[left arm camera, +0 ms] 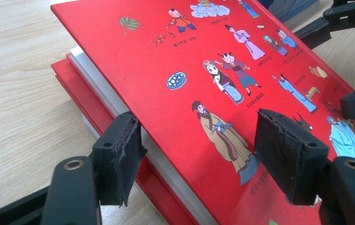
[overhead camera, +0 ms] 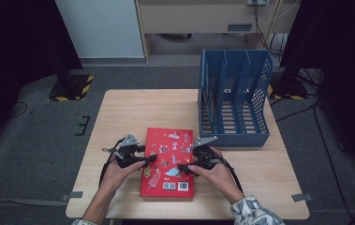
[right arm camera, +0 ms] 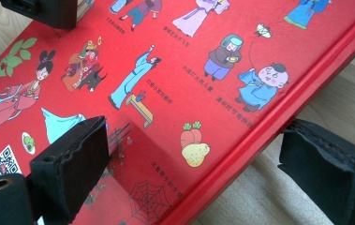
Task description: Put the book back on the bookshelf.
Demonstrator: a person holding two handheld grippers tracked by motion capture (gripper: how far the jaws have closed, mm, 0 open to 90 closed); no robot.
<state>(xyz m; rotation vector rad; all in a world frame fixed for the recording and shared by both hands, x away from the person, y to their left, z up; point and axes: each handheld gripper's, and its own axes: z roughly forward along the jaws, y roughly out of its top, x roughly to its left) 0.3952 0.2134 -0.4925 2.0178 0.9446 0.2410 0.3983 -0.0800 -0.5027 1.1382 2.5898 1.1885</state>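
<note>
Red hardcover picture book (overhead camera: 168, 161) lying flat on the pale wood-grain counter (overhead camera: 123, 112), toward the six o'clock edge, back cover up with cartoon figures and a barcode. Blue perforated plastic file rack (overhead camera: 233, 96) standing upright at about one o'clock from the book, near its far corner but apart from it, three slots open to the front; likely the book's destination, hence the book kept close by.

Left gripper (overhead camera: 151, 158) set at the book's nine o'clock edge, the page side. Jaws partly closed, straddling the top cover: in the left gripper view, one pad (left arm camera: 119, 157) beside the white page block, the other pad (left arm camera: 290, 154) above the cover (left arm camera: 203, 93). Cover already tilted up off the pages there, so apparently a bite on the cover or whole edge in preparation; firm contact of the pads not discernible.

Right gripper (overhead camera: 183, 168) placed at the three o'clock edge, the spine side. Jaws wide, bracketing the edge without pressing: one pad (right arm camera: 72, 164) over the cover, the other (right arm camera: 325, 168) off over bare counter, a clear gap beside the spine (right arm camera: 278, 122).

Two-sided approach probably chosen because a flat, thin book offers no grip from above; opposite edges giving purchase for lifting and turning upright for a slot.
</note>
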